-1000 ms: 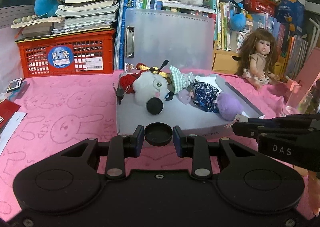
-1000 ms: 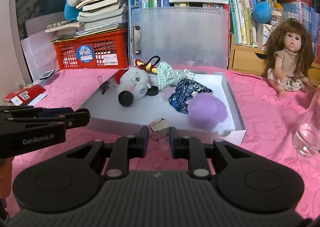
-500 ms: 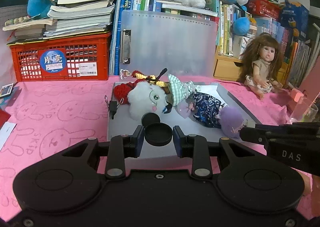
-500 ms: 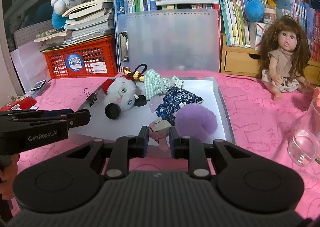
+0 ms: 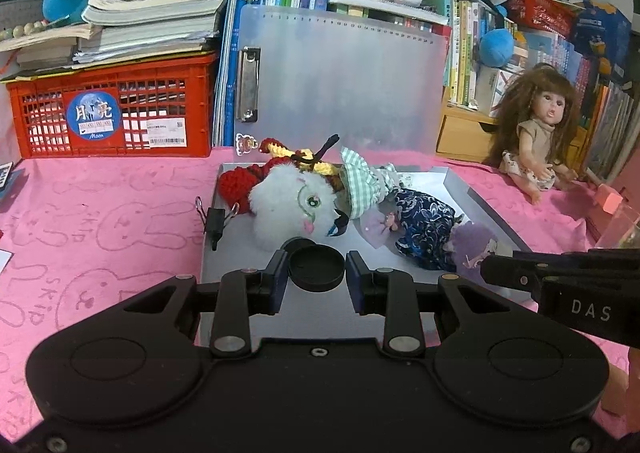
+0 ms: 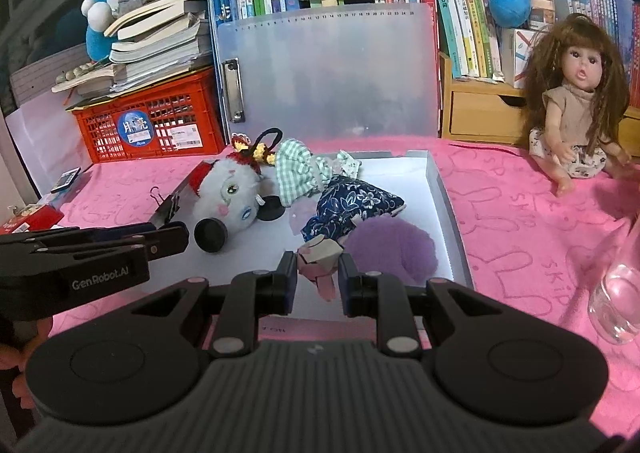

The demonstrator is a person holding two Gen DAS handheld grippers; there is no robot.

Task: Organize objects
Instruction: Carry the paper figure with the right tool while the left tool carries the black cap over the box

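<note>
left gripper (image 5: 318, 276) clamped on a round black lid (image 5: 317, 268), disc lying flat, no long axis to speak of, open face not readable. it hangs over the near edge of the grey tray (image 5: 486, 213), at 6 o'clock of the tray's contents.

right gripper (image 6: 318, 275) closed on a small pink folded paper piece (image 6: 319, 260); its long axis runs toward and away from the camera, one pointed end hanging down toward 6 o'clock. held over the tray's near edge.

tray contents, right wrist view: white plush head (image 6: 228, 195) with red knit cap at 10 o'clock, lying on its side, face toward the camera; a black round cap (image 6: 211, 236) just beside it at 8 o'clock; green checked cloth (image 6: 298, 169) at 12 o'clock; dark blue floral cloth (image 6: 352, 205) in the middle; purple fluffy ball (image 6: 392, 249) at 4 o'clock, touching the blue cloth. black binder clip (image 6: 166, 207) sits on the tray's left rim.

outside the tray: long-haired doll (image 6: 576, 101) seated at 2 o'clock on the pink cloth (image 6: 520, 221); clear glass (image 6: 618, 309) at 4 o'clock; red crate (image 6: 156, 121) at 10 o'clock with books stacked on top.
</note>
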